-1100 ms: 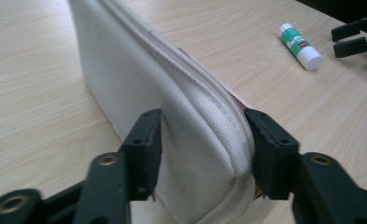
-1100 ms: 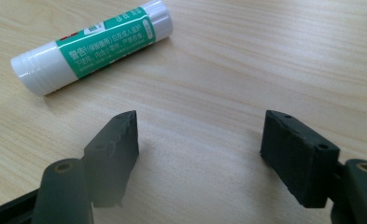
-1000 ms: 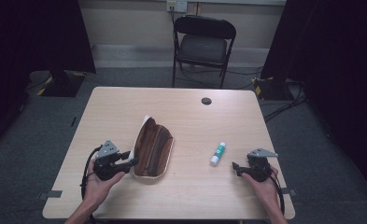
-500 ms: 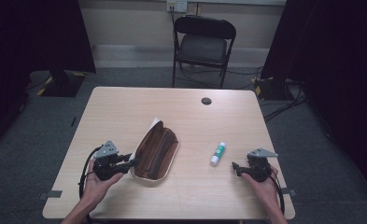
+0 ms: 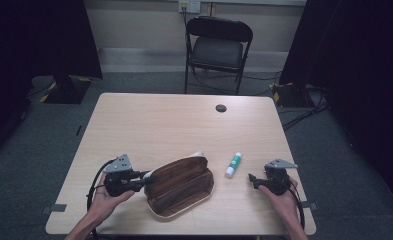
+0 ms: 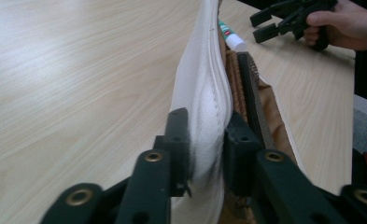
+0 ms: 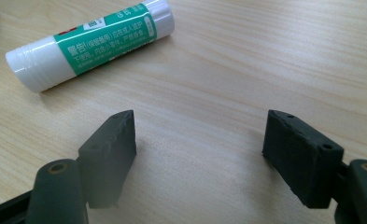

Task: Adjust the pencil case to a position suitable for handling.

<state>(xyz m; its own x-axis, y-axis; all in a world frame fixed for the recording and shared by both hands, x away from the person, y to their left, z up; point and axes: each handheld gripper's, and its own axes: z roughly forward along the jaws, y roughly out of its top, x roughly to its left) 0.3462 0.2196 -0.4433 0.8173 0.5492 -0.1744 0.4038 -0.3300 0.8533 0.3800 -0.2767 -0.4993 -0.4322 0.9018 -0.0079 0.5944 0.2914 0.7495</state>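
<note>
A brown pencil case [image 5: 180, 184] with a white outer shell lies open at the table's front, its long side running from lower left to upper right. My left gripper [image 5: 147, 179] is shut on the case's left end; in the left gripper view its jaws pinch the white edge [image 6: 203, 140], with the brown lining [image 6: 265, 107] to the right. A white and green glue stick [image 5: 233, 164] lies right of the case. My right gripper [image 5: 254, 179] rests open on the table just short of the glue stick [image 7: 90, 44], with nothing between its jaws [image 7: 200, 144].
A small black disc [image 5: 221, 108] sits near the table's far edge [image 5: 184, 95]. A black folding chair [image 5: 218, 47] stands beyond the table. In the left gripper view the other hand with the right gripper [image 6: 261, 27] shows at the top right, beside the glue stick [image 6: 230, 35].
The pencil case has swung clockwise: its far end moved right, so it now lies more across the table, with the left gripper still on its near end. The right gripper has stayed put.
</note>
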